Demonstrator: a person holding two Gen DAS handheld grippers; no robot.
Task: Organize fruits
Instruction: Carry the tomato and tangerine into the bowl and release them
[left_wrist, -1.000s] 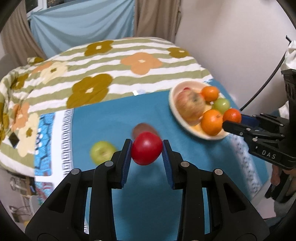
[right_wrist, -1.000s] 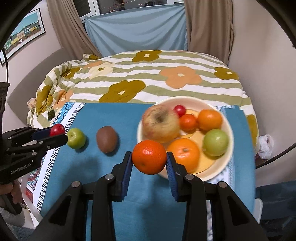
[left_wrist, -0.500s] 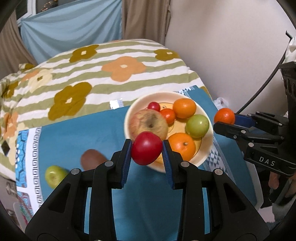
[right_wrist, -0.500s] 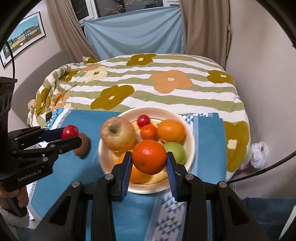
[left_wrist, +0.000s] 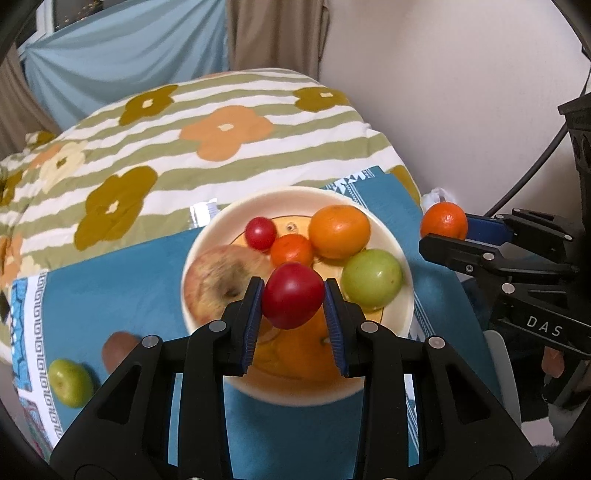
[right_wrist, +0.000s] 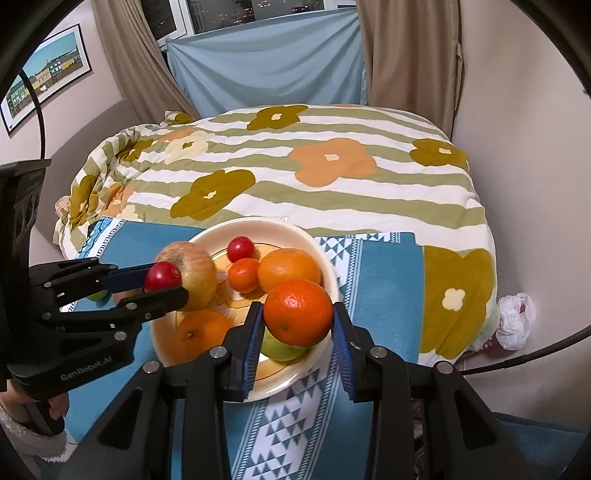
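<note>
My left gripper (left_wrist: 293, 301) is shut on a small red fruit (left_wrist: 293, 300), held over the near middle of a cream bowl (left_wrist: 397, 243). The bowl holds a large apple (left_wrist: 218, 282), a small red fruit (left_wrist: 260, 232), a small tangerine (left_wrist: 291, 249), an orange (left_wrist: 339, 230), a green fruit (left_wrist: 371, 278) and another orange under my fingers. My right gripper (right_wrist: 298, 314) is shut on a tangerine (right_wrist: 298, 313) above the bowl's (right_wrist: 325, 258) right side. In the left wrist view that gripper (left_wrist: 445, 230) stands off the bowl's right rim.
A kiwi (left_wrist: 117, 349) and a small green fruit (left_wrist: 70, 382) lie on the blue cloth (left_wrist: 110, 280) left of the bowl. Beyond is a flowered, striped quilt (right_wrist: 332, 184). A wall rises close on the right, with a white plastic bag (right_wrist: 515, 321) at its foot.
Both grippers have travelled to the right with their fruits. The left one now hangs over the bowl instead of over the blue cloth; the right one has shifted to the bowl's right side.
</note>
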